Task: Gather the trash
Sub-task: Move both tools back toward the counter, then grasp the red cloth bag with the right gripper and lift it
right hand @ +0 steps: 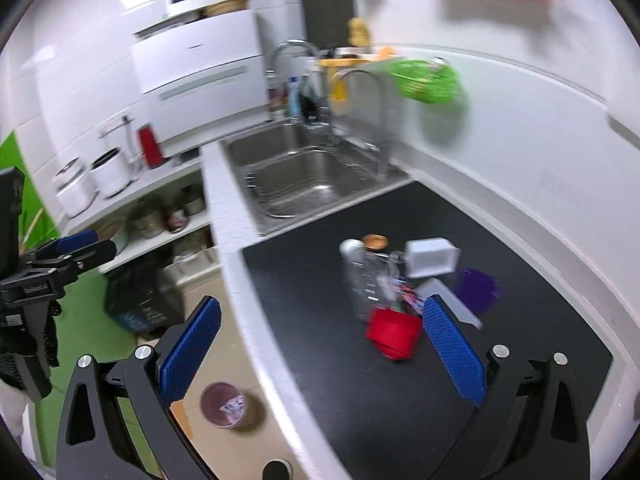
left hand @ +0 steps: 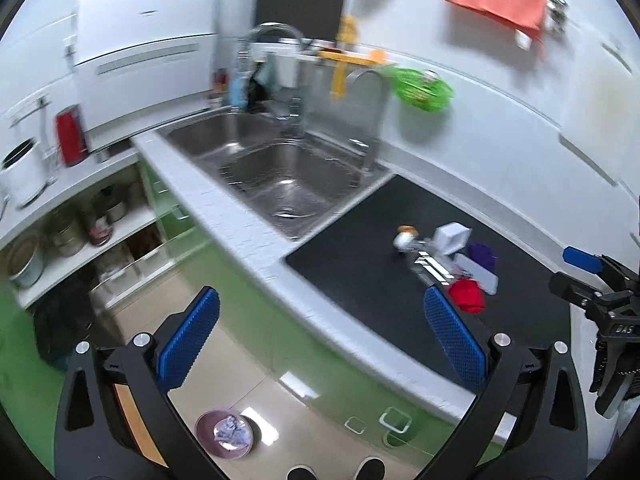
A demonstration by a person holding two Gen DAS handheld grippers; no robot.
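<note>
With both grippers' jaws spread wide and empty, bring your right gripper (right hand: 320,344) down squarely over the red cup (right hand: 394,334) among the clutter on the black mat (right hand: 320,360), then carry it to the floor bin (right hand: 224,406).

The letters "DAS" stand in white on the black body of the right gripper (left hand: 582,262), at the right edge of the left wrist view.

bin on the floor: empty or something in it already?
Not empty. The bin holds crumpled, pale paper-like trash, seen through its open top in both wrist views. How full it is, cannot tell.
</note>
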